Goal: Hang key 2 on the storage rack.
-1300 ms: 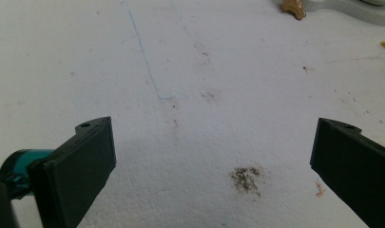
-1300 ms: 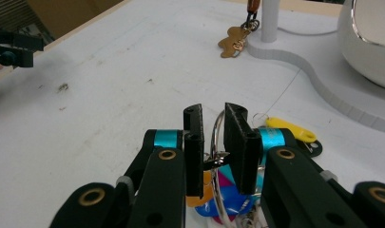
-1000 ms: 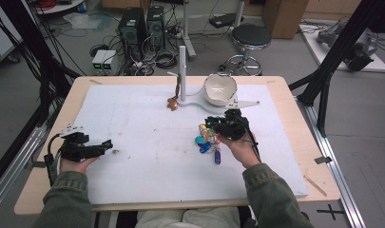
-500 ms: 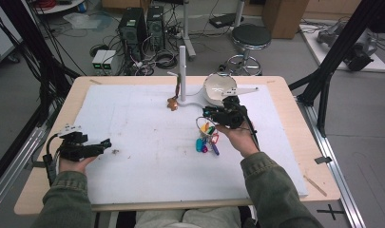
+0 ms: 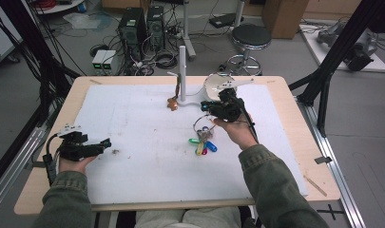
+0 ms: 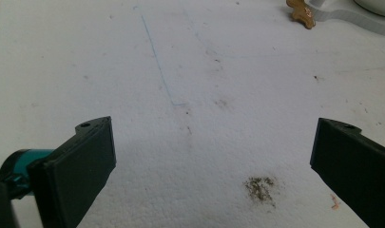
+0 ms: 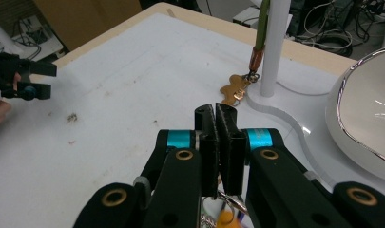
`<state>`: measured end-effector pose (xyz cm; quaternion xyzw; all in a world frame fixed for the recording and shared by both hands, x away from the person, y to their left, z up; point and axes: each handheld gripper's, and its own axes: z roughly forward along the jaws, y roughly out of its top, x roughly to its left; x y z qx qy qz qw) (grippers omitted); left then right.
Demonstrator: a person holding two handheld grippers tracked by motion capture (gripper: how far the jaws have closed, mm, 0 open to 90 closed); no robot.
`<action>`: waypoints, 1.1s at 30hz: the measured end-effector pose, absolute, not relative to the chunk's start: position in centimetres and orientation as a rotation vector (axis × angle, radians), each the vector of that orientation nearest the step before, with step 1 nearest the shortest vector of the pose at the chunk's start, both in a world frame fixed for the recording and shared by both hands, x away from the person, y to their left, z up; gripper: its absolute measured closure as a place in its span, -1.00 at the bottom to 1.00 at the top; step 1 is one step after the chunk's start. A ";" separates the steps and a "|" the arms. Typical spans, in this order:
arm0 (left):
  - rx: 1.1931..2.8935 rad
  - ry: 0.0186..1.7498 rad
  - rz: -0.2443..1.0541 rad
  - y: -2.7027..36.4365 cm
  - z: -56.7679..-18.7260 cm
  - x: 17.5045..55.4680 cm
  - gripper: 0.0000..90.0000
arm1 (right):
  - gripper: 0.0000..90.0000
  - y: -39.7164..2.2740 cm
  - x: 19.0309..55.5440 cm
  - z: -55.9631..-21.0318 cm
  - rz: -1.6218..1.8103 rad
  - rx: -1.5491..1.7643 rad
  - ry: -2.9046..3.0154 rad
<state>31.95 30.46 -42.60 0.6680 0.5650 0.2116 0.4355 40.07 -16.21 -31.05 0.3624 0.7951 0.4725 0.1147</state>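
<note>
My right gripper (image 5: 205,105) hovers in front of the white stand (image 5: 182,66), its jaws just closed together and shut on the metal ring (image 7: 228,197) of a key bunch. The ring (image 5: 200,125) loops down below the jaws, with the coloured tags (image 5: 203,144) hanging near the mat. A brown figure-shaped charm (image 7: 234,90) hangs on a strap from the stand's post (image 7: 274,42). My left gripper (image 5: 103,144) rests at the left of the mat, jaws wide apart (image 6: 214,156) with nothing between them.
A white bowl (image 5: 215,85) sits on the stand's base just behind my right gripper. The white mat (image 5: 133,123) covers most of the wooden table (image 5: 294,118). A dark smudge (image 6: 260,186) marks the mat in front of my left gripper.
My right gripper has risen and moved back toward the stand and bowl, lifting the key ring so the tags trail beneath it. The left gripper has stayed put.
</note>
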 end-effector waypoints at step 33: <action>1.647 1.408 0.521 30.7 -42.6 32.0 -0.96 | 0.95 -14.2 43.7 -23.9 1.462 1.047 2.246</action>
